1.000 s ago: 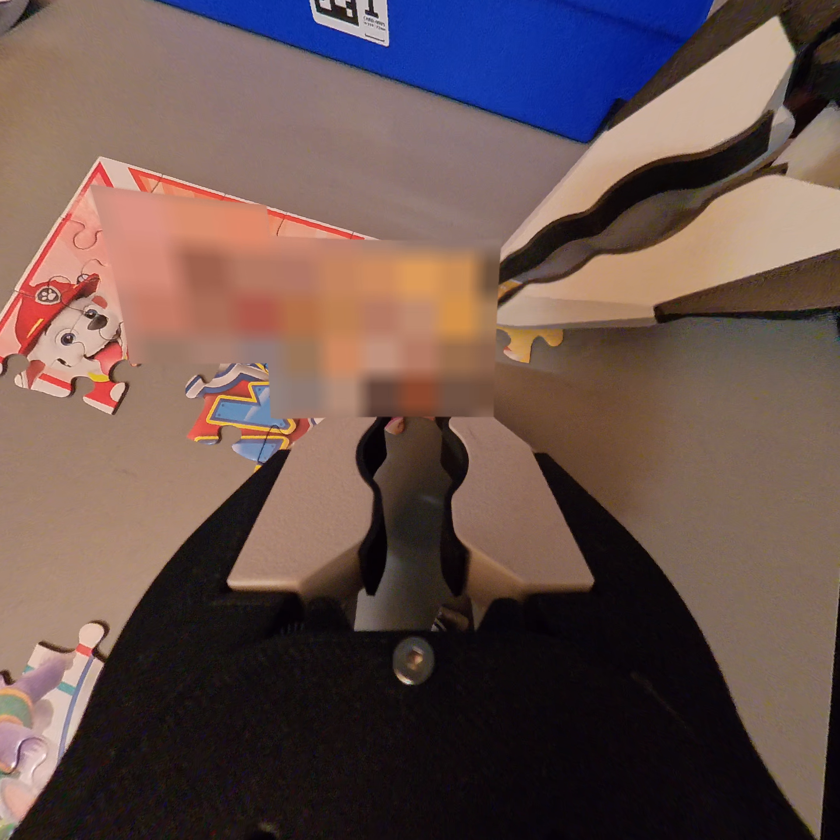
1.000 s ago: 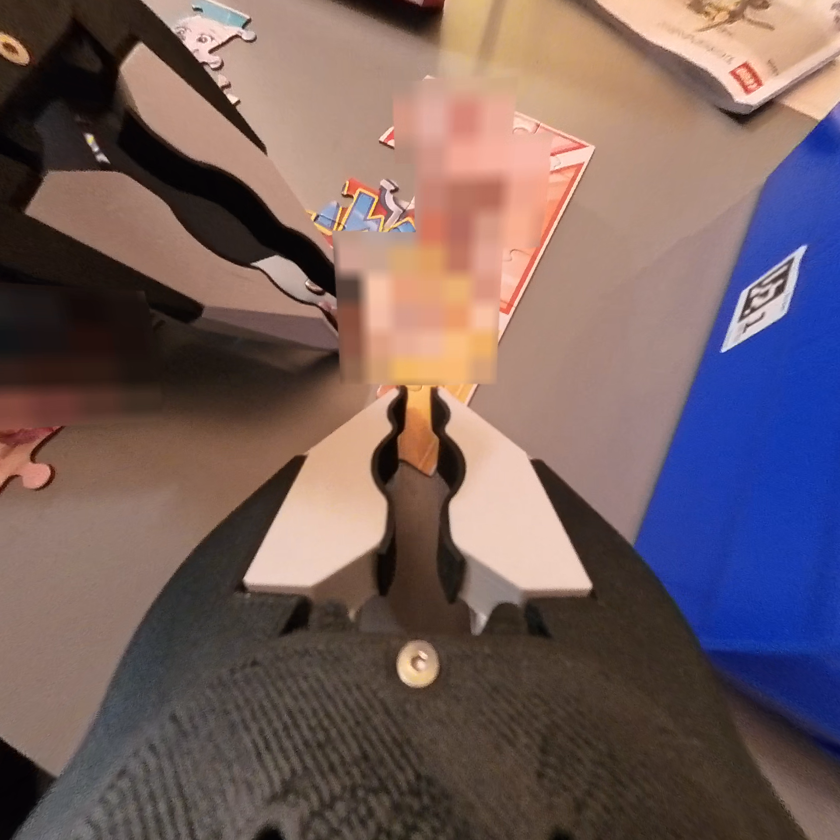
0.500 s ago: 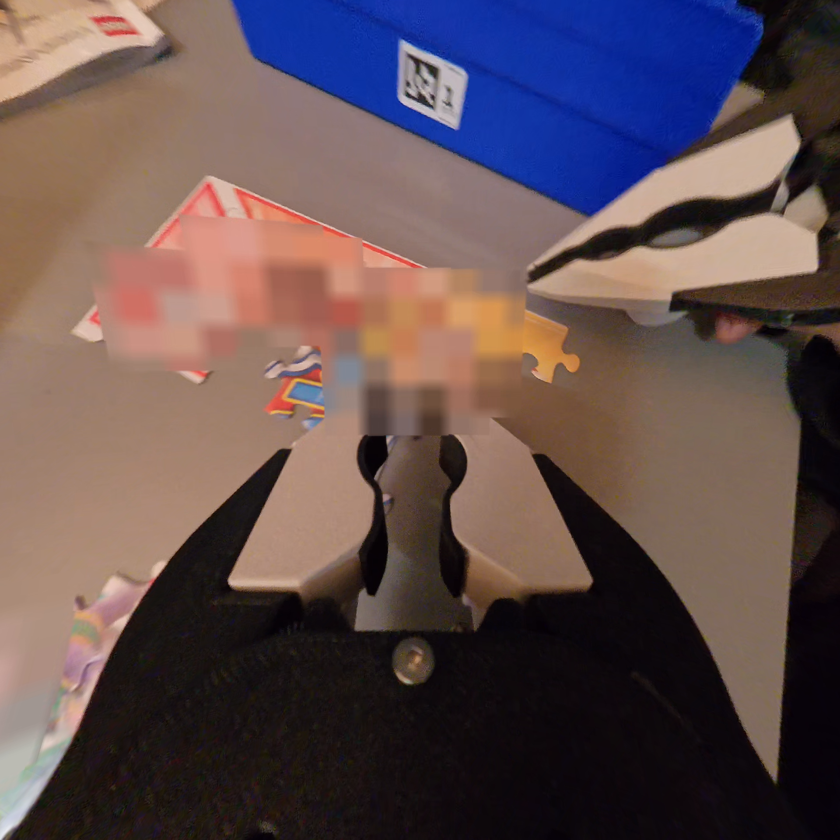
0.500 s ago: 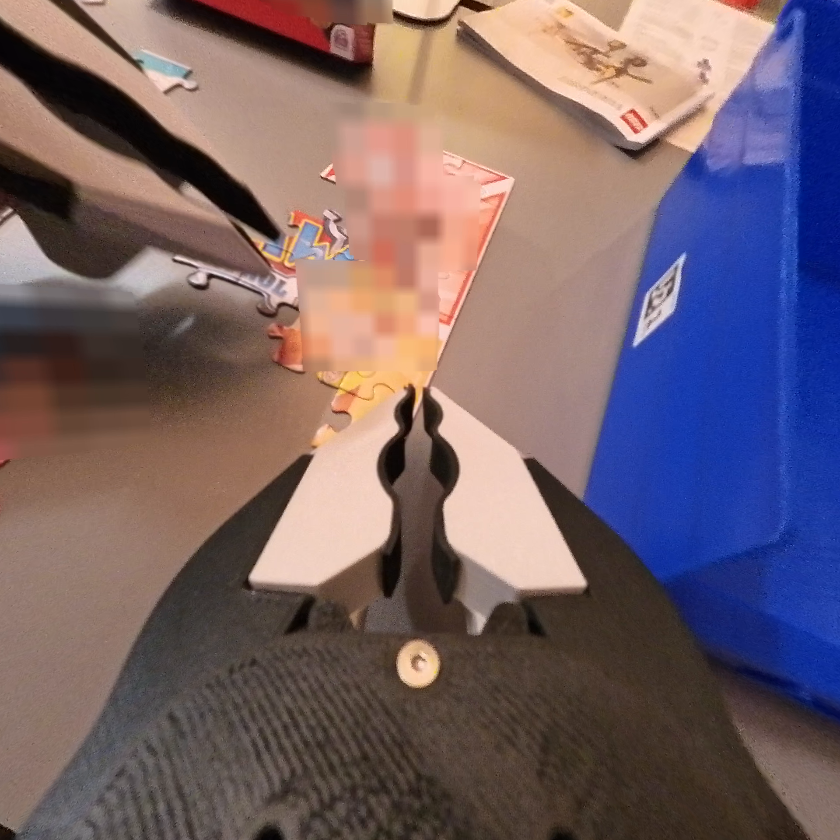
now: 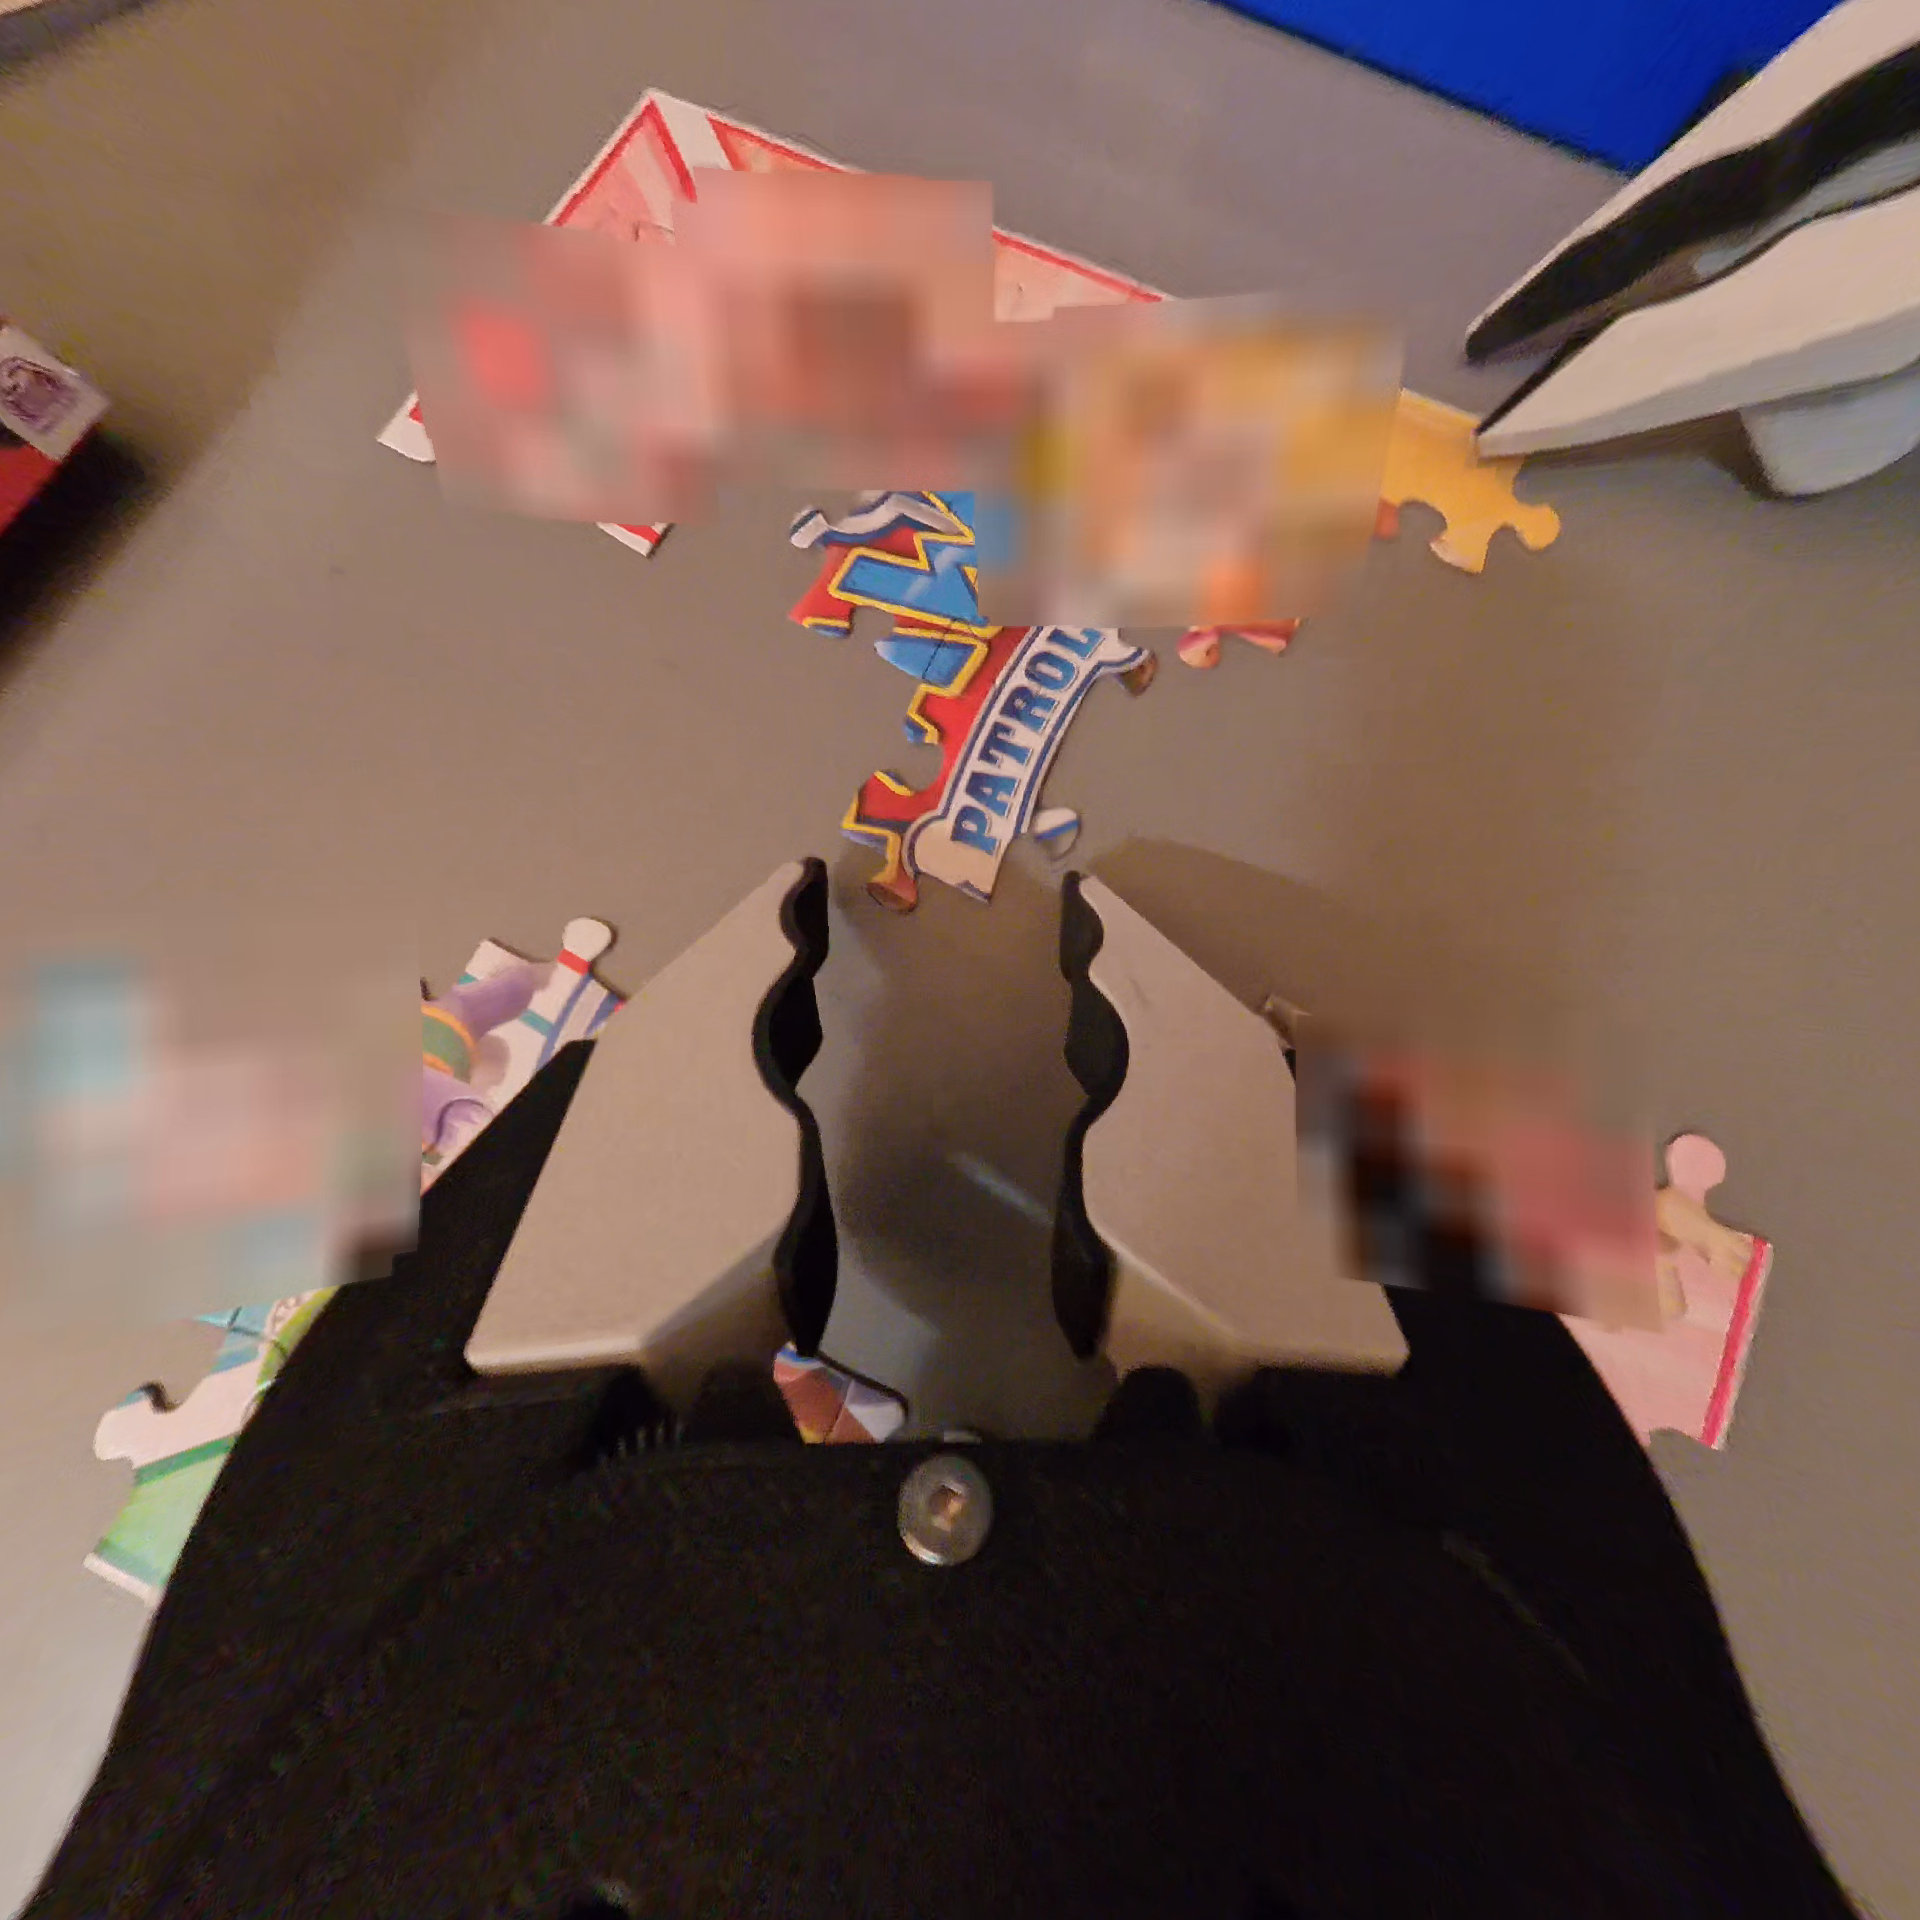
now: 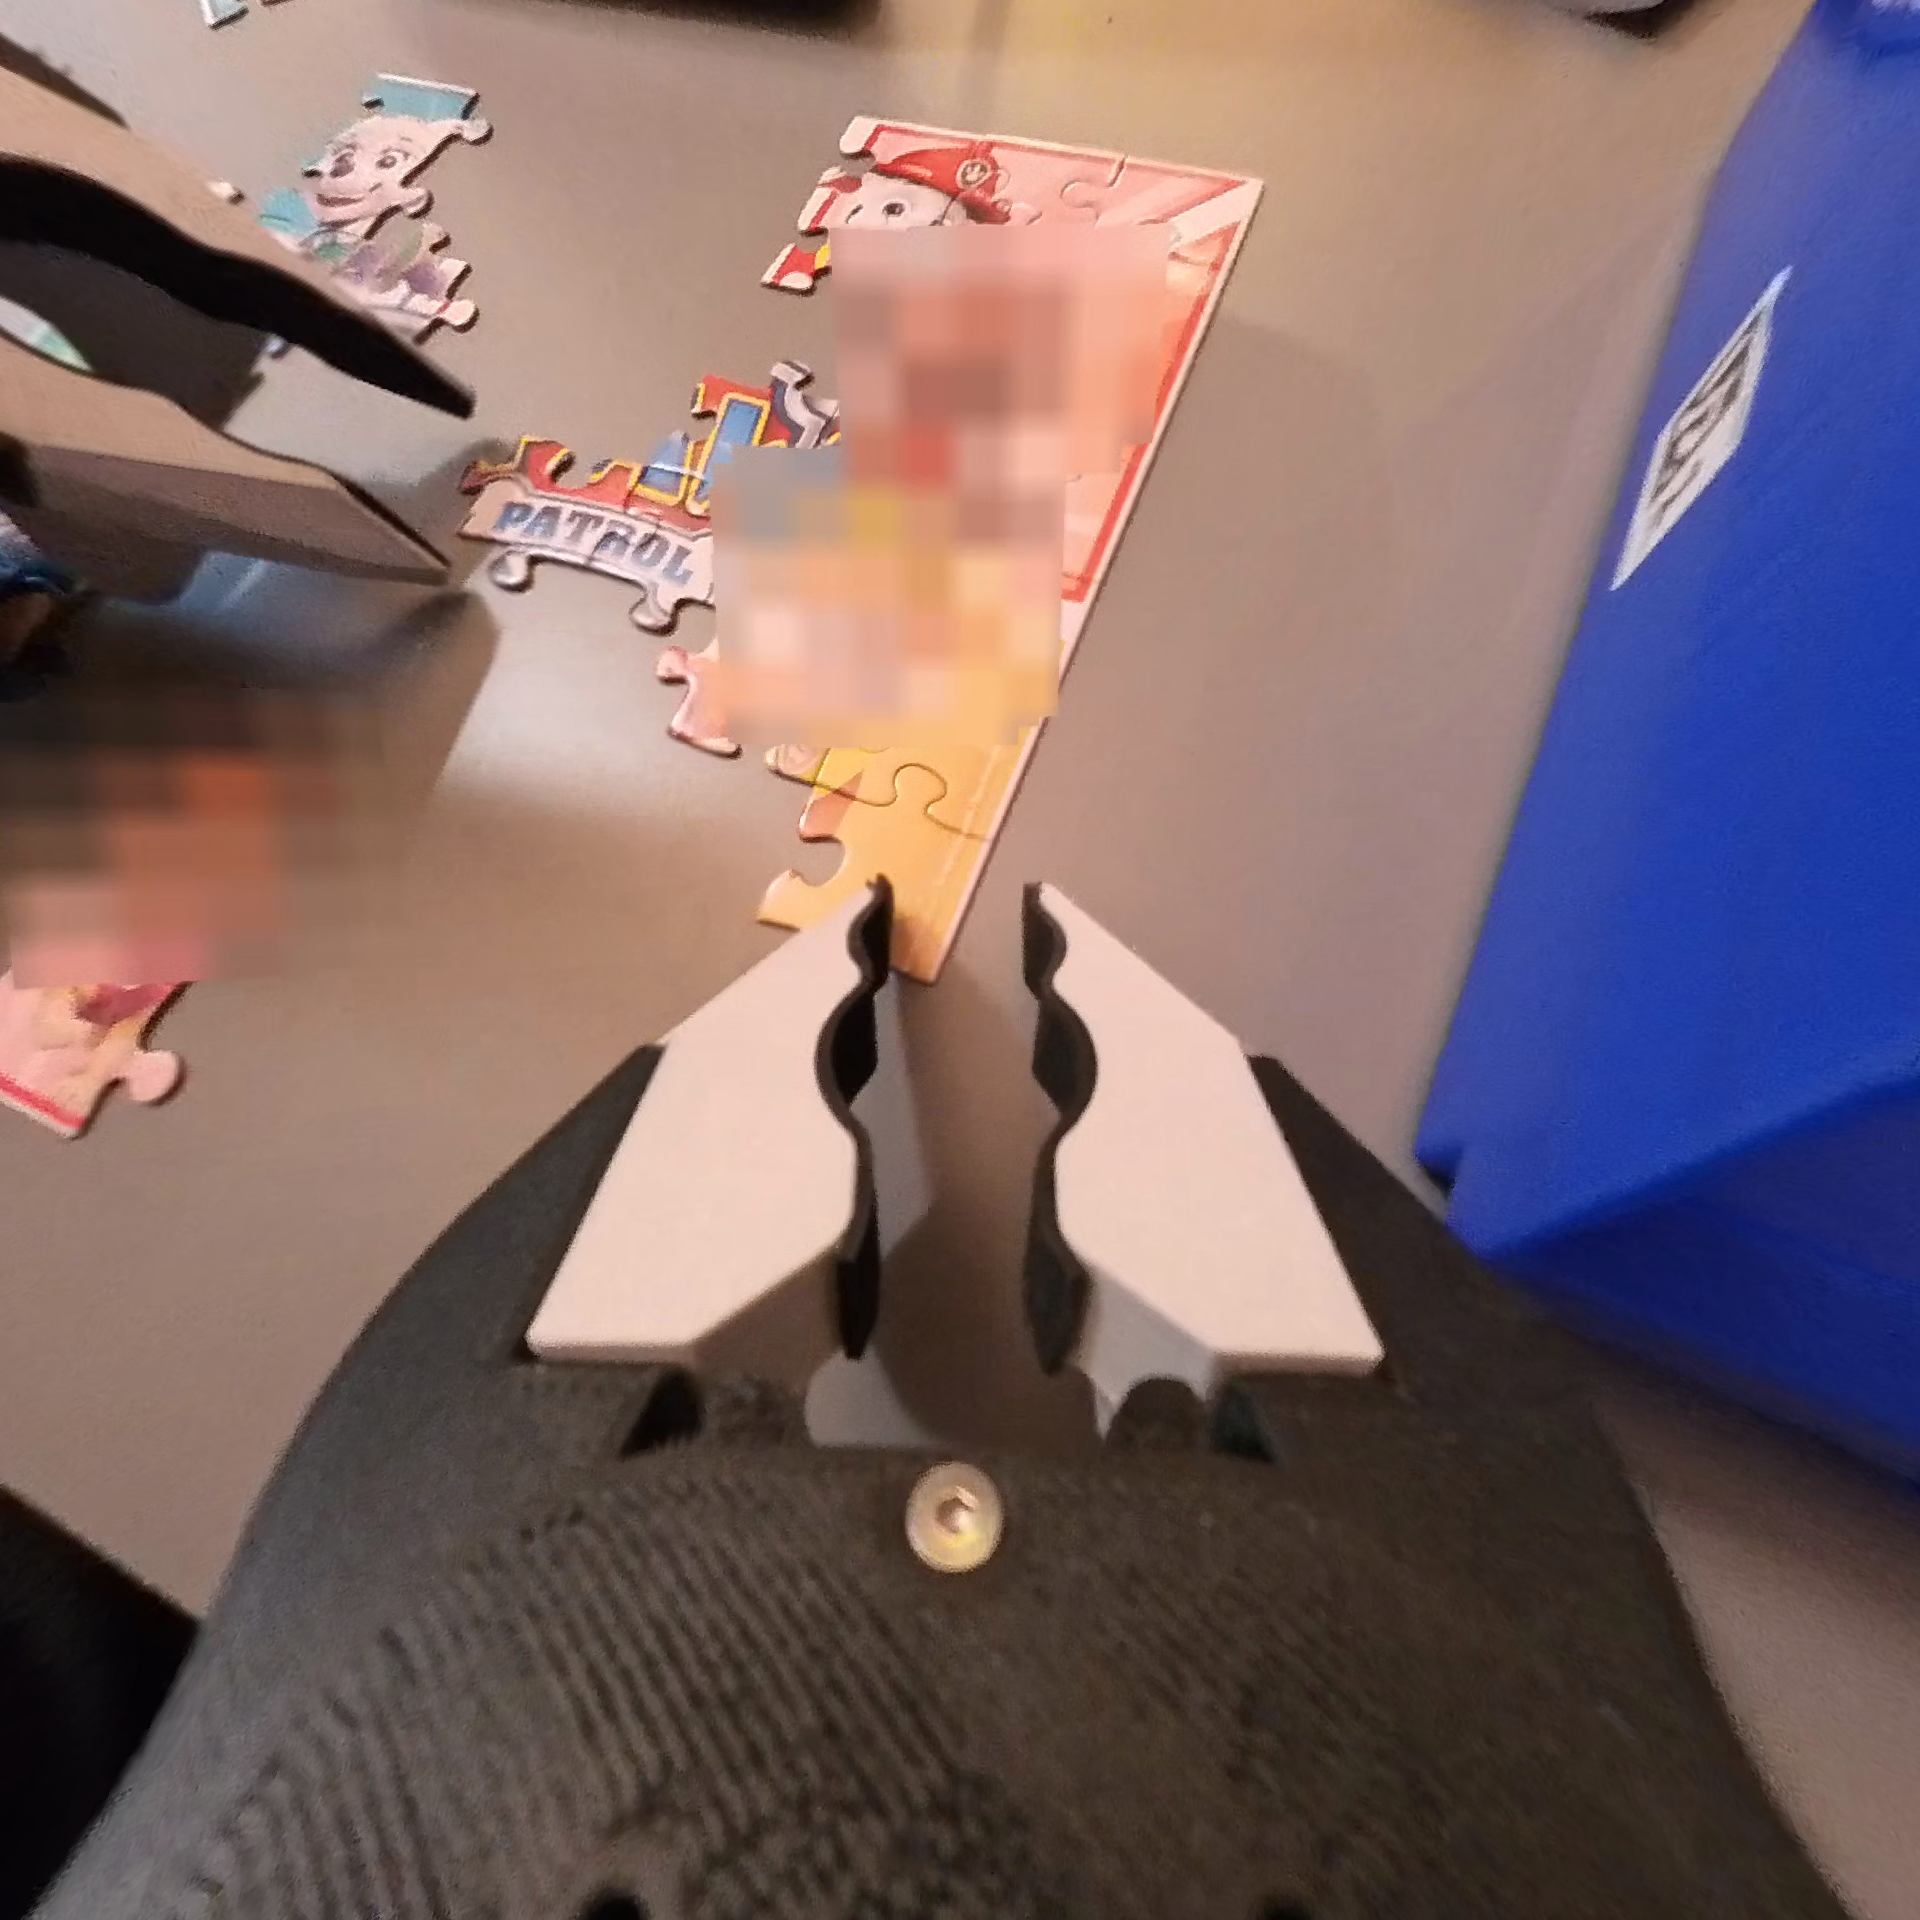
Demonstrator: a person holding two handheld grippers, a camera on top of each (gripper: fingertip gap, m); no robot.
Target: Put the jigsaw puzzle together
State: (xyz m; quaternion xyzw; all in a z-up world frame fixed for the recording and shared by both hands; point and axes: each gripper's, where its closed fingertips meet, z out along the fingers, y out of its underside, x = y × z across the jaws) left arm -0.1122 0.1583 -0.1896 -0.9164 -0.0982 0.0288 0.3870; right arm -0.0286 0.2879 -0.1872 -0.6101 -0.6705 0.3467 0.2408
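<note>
Left gripper (image 5: 943, 883): jaws wide apart, nothing between the black wavy pads, poised over the grey table (image 5: 312, 727). Just ahead of the fingertips, a red, blue and white lettered puzzle piece (image 5: 987, 758), flat on the table, joined at its far end to a partly assembled puzzle (image 5: 665, 187) with a red and white border, much of it under mosaic. To the left of the jaws, a loose piece with purple and green artwork (image 5: 488, 1039); to the right, a pink piece with a red edge (image 5: 1704, 1320).

Right gripper (image 6: 956, 899): jaws narrowly parted, grasp bare. Directly ahead of the left fingertip, the yellow corner piece (image 6: 894, 852) of the same puzzle, lying flat, its interlocking seam visible; contact between pad and piece cannot be told. To the right of the jaws, a blue box (image 6: 1714, 727) bearing a white sticker. To the far left, the other gripper above the lettered piece, with further loose pieces (image 6: 395, 197) beyond.
</note>
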